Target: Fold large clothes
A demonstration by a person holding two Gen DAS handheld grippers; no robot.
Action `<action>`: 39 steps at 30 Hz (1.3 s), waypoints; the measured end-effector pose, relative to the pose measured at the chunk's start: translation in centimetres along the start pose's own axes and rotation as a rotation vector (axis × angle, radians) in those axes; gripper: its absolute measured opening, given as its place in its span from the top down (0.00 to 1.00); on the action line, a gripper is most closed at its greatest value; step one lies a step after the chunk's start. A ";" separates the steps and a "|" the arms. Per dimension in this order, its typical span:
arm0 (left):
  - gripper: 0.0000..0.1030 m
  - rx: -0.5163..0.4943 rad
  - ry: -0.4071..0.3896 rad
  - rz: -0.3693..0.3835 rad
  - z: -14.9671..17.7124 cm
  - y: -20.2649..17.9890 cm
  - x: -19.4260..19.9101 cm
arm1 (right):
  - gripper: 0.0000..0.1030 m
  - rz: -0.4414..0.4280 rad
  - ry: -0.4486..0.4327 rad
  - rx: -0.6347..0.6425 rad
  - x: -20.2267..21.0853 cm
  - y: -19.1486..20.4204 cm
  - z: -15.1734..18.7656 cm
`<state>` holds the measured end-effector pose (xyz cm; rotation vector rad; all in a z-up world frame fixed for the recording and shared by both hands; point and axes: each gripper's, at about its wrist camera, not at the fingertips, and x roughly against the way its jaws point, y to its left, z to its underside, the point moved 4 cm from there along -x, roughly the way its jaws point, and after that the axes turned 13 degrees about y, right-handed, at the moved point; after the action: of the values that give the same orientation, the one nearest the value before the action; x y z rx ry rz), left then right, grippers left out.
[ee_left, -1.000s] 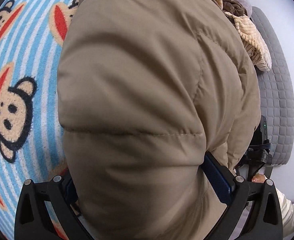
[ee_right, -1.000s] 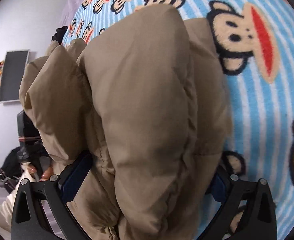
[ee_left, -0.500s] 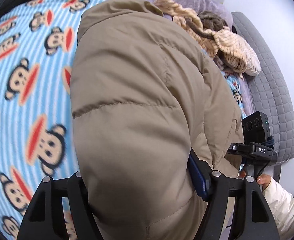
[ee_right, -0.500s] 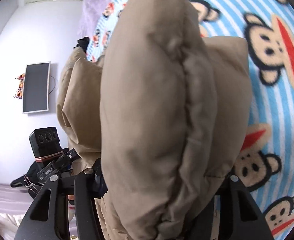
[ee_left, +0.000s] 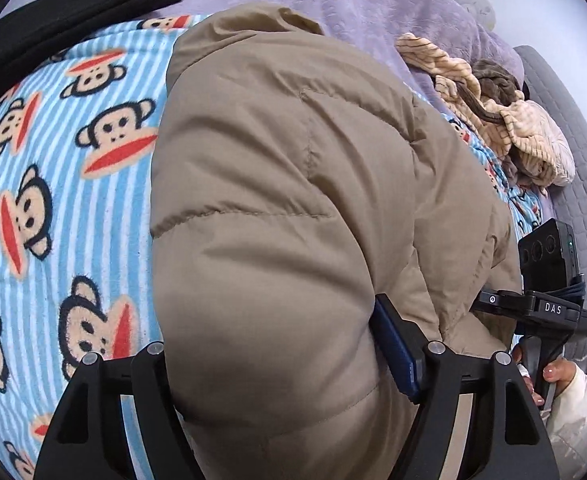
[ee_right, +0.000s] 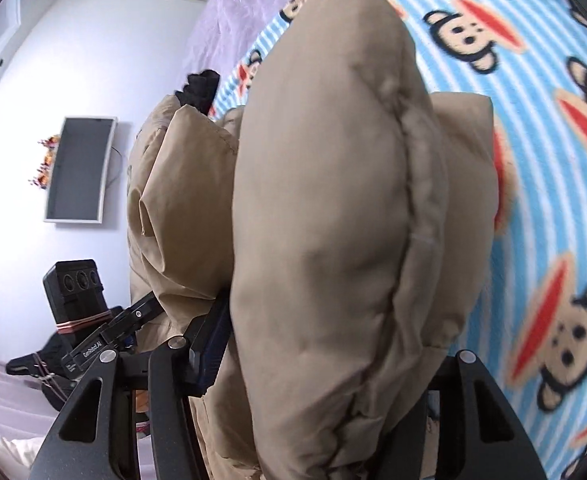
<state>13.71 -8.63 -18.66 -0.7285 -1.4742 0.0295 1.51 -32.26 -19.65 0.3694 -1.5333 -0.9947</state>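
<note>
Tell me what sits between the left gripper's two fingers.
A thick, puffy bunch of the tan padded jacket fills the whole gap in the left gripper, as the left wrist view shows. Nothing else lies there.

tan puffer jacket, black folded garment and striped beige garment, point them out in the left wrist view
tan puffer jacket (ee_left: 277, 208), left wrist view, quilted panel
black folded garment (ee_left: 73, 8), left wrist view, top fold
striped beige garment (ee_left: 533, 140), left wrist view, ribbed edge

Jacket (ee_left: 277, 208) bunched between both grippers, above the blanket (ee_left: 53, 208).

Monkey-print blanket (ee_left: 53, 200) under tan jacket (ee_left: 273, 220)
</note>
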 end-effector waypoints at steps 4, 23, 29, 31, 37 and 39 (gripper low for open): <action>0.12 0.006 -0.024 -0.045 0.4 1.0 -1.0 | 0.43 0.062 0.022 -0.019 -1.3 -1.2 -1.2; 0.09 0.065 -0.106 -0.338 5.7 -2.0 6.2 | 0.29 0.394 -0.080 -0.055 3.2 4.5 3.7; 0.00 0.059 -0.142 -0.372 8.0 -3.7 8.9 | 0.26 0.497 -0.150 -0.020 7.0 6.2 7.5; 0.00 0.058 -0.145 -0.377 8.9 -4.2 9.4 | 0.25 0.536 -0.177 -0.001 7.5 7.1 8.9; 0.00 0.064 -0.148 -0.396 11.6 -5.2 10.2 | 0.19 0.664 -0.288 0.031 7.2 10.2 10.6; 0.00 0.063 -0.150 -0.397 12.2 -5.3 10.3 | 0.18 0.709 -0.325 0.044 7.3 10.8 11.3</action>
<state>1.95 -3.04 -8.00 -0.3793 -1.7319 -0.1748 -7.46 -26.97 -5.82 -0.3171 -1.7901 -0.4675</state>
